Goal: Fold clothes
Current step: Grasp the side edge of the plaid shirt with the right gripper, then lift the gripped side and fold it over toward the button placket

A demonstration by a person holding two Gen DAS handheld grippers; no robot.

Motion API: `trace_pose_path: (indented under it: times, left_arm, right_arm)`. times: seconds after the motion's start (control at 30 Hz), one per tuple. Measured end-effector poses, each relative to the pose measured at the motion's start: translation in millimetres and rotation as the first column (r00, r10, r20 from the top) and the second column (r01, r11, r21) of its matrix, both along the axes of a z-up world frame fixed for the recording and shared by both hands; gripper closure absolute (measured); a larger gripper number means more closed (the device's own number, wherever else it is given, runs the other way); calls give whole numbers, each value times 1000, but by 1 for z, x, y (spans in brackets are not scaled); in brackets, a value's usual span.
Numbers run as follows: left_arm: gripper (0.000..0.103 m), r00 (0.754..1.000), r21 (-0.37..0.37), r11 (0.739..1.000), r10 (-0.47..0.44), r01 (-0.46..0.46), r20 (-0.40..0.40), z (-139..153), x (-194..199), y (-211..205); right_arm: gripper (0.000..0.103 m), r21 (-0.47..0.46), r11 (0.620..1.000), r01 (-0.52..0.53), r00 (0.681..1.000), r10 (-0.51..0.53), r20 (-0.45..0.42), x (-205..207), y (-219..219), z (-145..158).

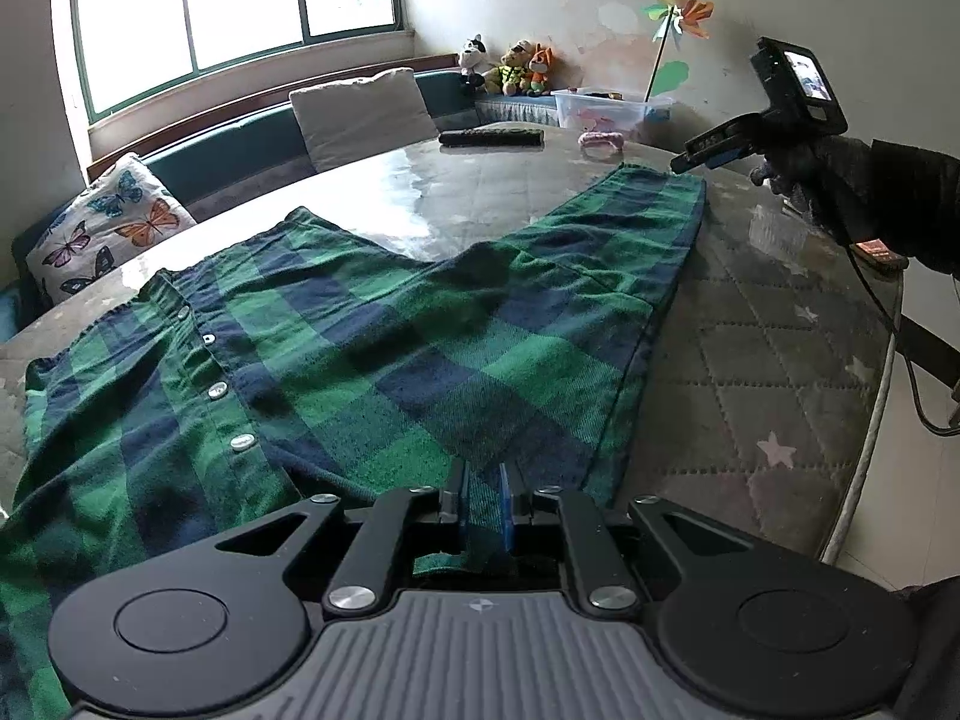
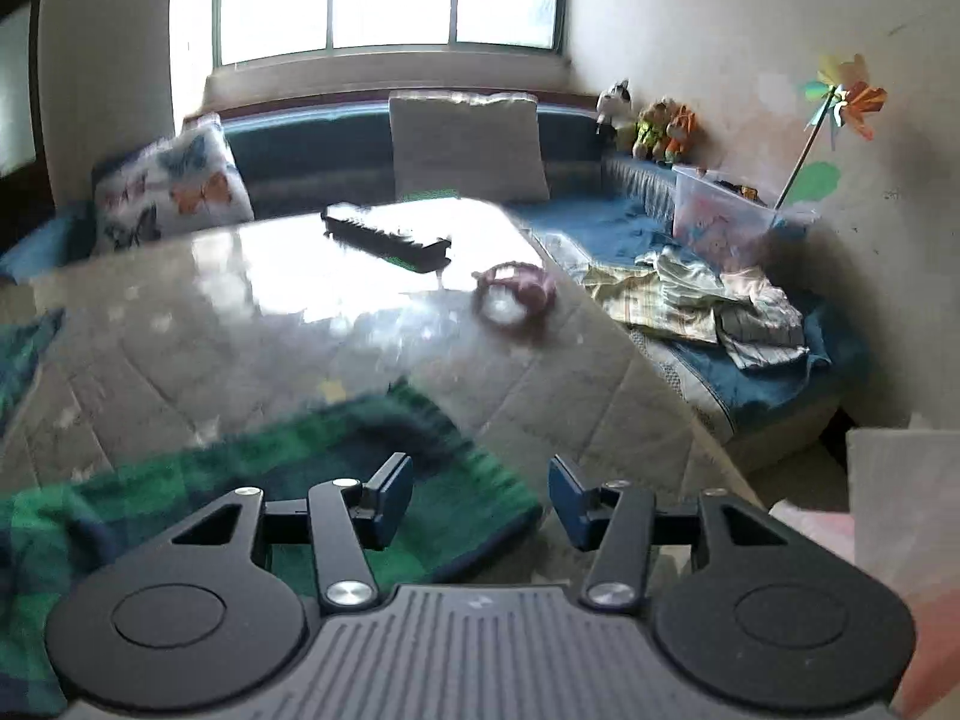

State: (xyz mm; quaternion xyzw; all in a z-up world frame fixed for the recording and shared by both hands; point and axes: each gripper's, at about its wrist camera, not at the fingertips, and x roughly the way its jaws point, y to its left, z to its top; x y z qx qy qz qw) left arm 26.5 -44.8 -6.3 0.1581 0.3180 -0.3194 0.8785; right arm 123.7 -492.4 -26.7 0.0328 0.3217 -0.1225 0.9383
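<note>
A green and navy plaid shirt (image 1: 336, 348) lies spread on the quilted grey table (image 1: 750, 360), its button placket toward the left. My left gripper (image 1: 485, 495) is shut on the shirt's near edge, with cloth pinched between the blue pads. One sleeve (image 1: 636, 210) stretches toward the far right. My right gripper (image 1: 699, 150), held in a gloved hand, hovers beyond that sleeve's end. In the right wrist view the right gripper (image 2: 480, 495) is open above the sleeve's end (image 2: 360, 450), with nothing between its fingers.
A black remote (image 1: 491, 137) and a pink toy (image 1: 600, 141) lie at the table's far side. A bench with cushions (image 1: 360, 114), plush toys (image 1: 516, 66), a clear box (image 1: 606, 108) and loose clothes (image 2: 708, 306) runs behind and to the right.
</note>
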Motion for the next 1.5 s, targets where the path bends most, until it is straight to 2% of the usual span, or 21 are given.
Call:
trace_pose_path:
  times: [0.2, 0.3, 0.37, 0.43, 0.53, 0.6, 0.73, 0.8, 0.93, 1.1, 1.3, 1.5]
  left_arm:
    - [90, 1000, -12, 1000, 21, -21, 8, 6, 2, 0]
    - [87, 1000, -16, 999, 29, -29, 11, 7, 3, -1]
    - [87, 999, -18, 999, 35, -35, 12, 8, 4, -1]
    - [87, 999, -21, 999, 40, -40, 12, 8, 6, -2]
    - [87, 999, -26, 998, 50, -49, 14, 8, 7, -3]
    - [87, 998, -29, 998, 59, -59, 17, 10, 8, -2]
    - [86, 996, -29, 996, 89, -88, 24, 11, 10, 3]
    - [83, 994, -34, 993, 111, -110, 25, 12, 12, 8]
    - [78, 987, -48, 987, 157, -156, 28, 14, 14, 19]
    - [74, 979, -80, 977, 200, -197, 28, 15, 11, 38]
    - [71, 971, -121, 965, 237, -231, 31, 14, 0, 64]
    - [68, 959, -163, 948, 283, -275, 28, 13, -10, 90]
  right_arm:
    - [51, 59, 998, 22, 997, -17, -73, 12, -12, -12]
    - [53, 77, 997, 27, 998, -23, -57, 9, -13, -13]
    - [62, 86, 996, 27, 998, -23, -53, 9, -13, -13]
    - [82, 95, 995, 28, 999, -23, -49, 8, -14, -13]
    - [92, 103, 994, 26, 999, -22, -41, 7, -12, -10]
    - [94, 102, 995, 22, 999, -19, -34, 5, -10, -7]
    - [94, 94, 996, -12, 1000, 11, 5, -2, 4, 14]
    - [95, 96, 994, -48, 999, 46, 29, -6, 14, 30]
    - [95, 85, 978, -188, 979, 181, 92, -17, 54, 72]
    - [95, 50, 926, -373, 919, 362, 153, -28, 119, 116]
    - [95, 29, 815, -579, 803, 564, 191, -36, 211, 156]
    - [95, 19, 676, -737, 666, 719, 199, -41, 301, 175]
